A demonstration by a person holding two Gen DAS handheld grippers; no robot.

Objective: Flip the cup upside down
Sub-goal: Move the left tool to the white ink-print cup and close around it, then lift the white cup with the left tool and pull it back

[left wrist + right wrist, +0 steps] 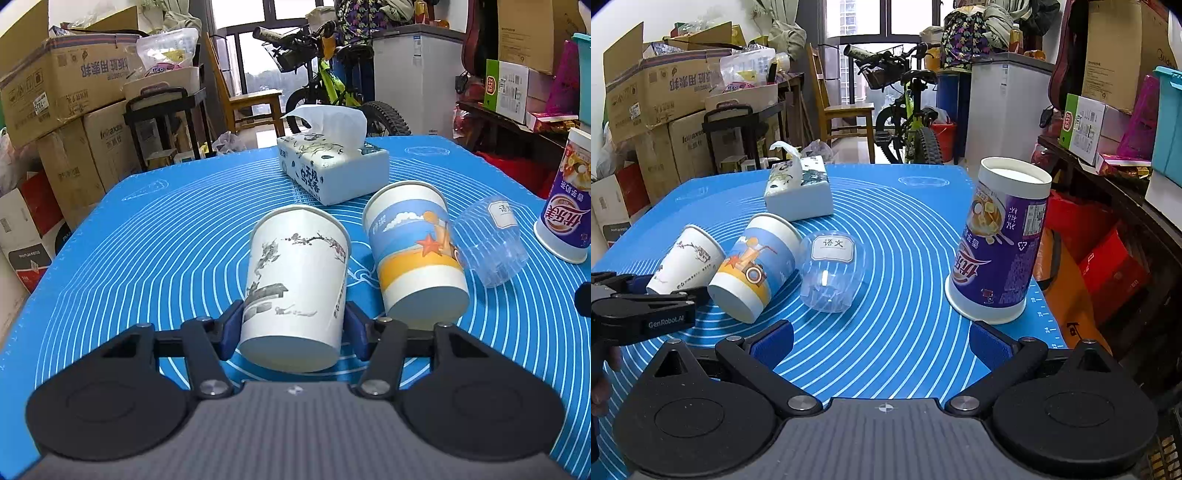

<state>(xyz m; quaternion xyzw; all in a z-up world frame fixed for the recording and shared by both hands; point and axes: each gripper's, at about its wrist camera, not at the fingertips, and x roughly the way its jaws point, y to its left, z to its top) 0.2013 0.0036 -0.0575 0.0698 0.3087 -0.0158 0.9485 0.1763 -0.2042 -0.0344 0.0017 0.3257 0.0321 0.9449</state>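
In the left wrist view, the left gripper (293, 325) has its jaws closed on the white cup (295, 284), the blue pads pressing either side near its base. This cup, printed with an ink branch and pavilion, lies tilted with its base toward the camera and its mouth pointing away, over the blue mat (147, 240) on the desk. Just to its right the beach cup (417, 254) lies on its side the same way, and against that one a clear cup (491, 247) also lies on its side. A tissue box (332, 166) sits behind them, and a purple cup (565, 206) stands upside down at the right edge. In the right wrist view, the right gripper (882, 347) hangs above the mat (905, 240) with its jaws wide apart and nothing between them. To the left lie the white cup (687, 264), held in the left gripper (646, 295), then the beach cup (757, 266) and the clear cup (831, 269), touching in a row. The purple cup (1001, 243) stands mouth down, well apart to the right, and the tissue box (801, 188) is farther back.
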